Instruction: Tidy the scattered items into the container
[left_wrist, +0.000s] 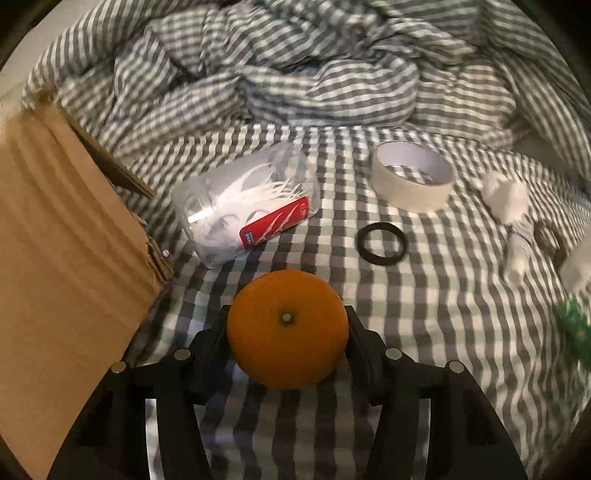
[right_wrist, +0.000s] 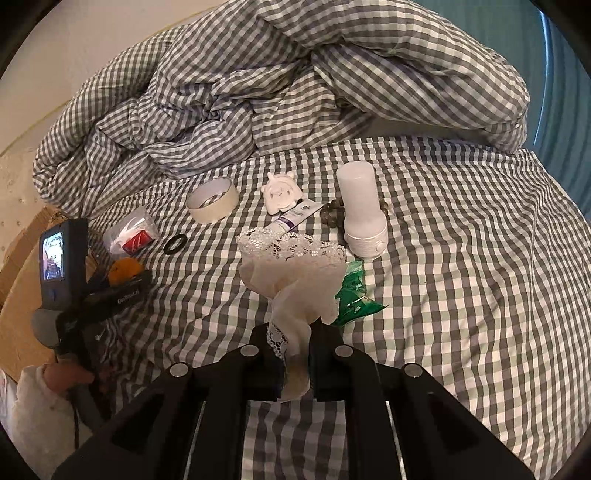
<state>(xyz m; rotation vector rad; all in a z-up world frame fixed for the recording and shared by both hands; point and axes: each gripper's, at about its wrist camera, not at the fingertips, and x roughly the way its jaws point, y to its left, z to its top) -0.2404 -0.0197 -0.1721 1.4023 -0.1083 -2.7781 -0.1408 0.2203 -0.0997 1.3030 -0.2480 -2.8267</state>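
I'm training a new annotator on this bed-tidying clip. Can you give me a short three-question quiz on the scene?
1. True or false: the left hand-held gripper is closed on the orange.
2. What does the right hand-held gripper hold: A) tape roll B) lace-edged cloth C) green packet?
3. Fill in: the black ring lies flat on the checked ____.

Key: 1 true; 2 B; 3 sheet.
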